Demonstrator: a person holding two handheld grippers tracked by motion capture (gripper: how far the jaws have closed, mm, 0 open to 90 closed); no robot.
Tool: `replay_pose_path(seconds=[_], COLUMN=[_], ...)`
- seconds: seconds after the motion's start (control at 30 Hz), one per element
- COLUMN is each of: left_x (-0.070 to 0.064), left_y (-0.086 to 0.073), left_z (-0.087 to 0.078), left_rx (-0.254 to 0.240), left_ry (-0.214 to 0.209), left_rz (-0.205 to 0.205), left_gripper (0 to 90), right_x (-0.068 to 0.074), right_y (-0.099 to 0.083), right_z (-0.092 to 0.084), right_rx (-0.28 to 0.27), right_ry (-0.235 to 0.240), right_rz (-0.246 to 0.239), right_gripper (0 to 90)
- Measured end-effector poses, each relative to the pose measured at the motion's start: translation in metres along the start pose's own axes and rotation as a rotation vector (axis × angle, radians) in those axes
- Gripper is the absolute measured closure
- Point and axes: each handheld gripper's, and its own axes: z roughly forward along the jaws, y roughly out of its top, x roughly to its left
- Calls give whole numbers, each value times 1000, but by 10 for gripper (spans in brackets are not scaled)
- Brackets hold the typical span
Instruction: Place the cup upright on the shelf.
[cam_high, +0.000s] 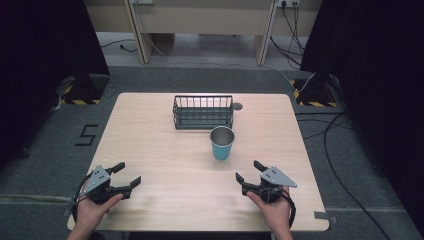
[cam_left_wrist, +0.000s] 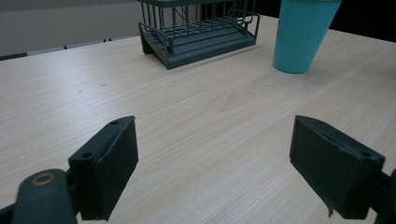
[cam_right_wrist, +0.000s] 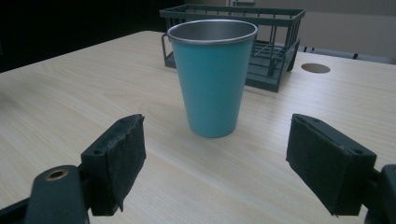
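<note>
Both claws, left (cam_high: 128, 174) and right (cam_high: 249, 171), gaping wide, empty; teal cup (cam_left_wrist: 303, 35) rim cropped in left gripper view, wire basket (cam_right_wrist: 261, 42) partly behind it.

high: overhead, far | tool views: low, near — share cup (cam_high: 222, 142)

Cup (cam_high: 222, 143) upright on the table (cam_high: 160, 150), just before the wire rack (cam_high: 203, 112) at the far middle, small round hole (cam_high: 237, 106) right of the rack, left gripper (cam_high: 124, 177) and right gripper (cam_high: 250, 171) near the front corners.
</note>
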Motion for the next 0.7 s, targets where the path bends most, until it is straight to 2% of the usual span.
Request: replay_pose_path(seconds=[0.47,0.7], left_x=[0,0], left_y=[0,0], left_z=[0,0], left_rx=[2,0], left_ry=[-1,-2], left_rz=[1,1], left_gripper=[149,149], right_x=[-1,1], right_y=[10,16], right_z=[22,38], right_rx=[27,35], right_ry=[2,15], right_rz=[10,-3], right_gripper=[191,184])
